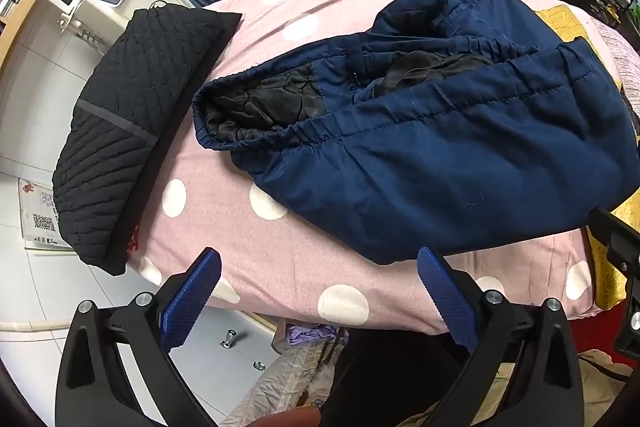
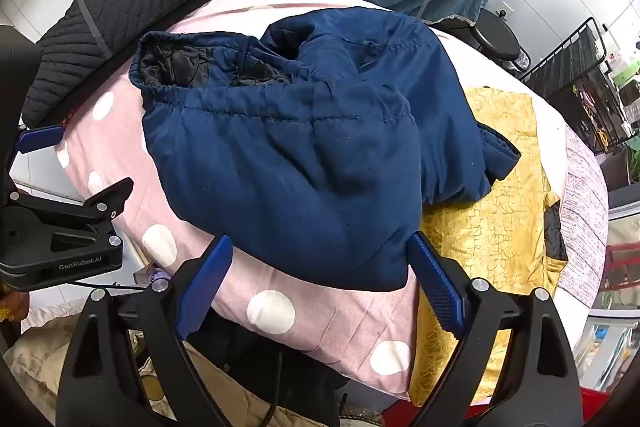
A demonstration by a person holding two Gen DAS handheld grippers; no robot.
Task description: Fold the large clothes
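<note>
At far left a folded black jacket (image 1: pixel 120 123) lies on the pink cover (image 1: pixel 256 251). The left gripper (image 1: pixel 320 291) hovers wide open and empty. The navy coat (image 1: pixel 440 155) lies bunched mid-table. The right gripper (image 2: pixel 320 279), also agape and empty, flanks its near hem. Folding looks half-done; next, pinch a hem and fold again.

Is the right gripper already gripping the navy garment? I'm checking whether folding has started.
No: the right gripper is open, its blue pads spread apart at the navy garment edge.
</note>
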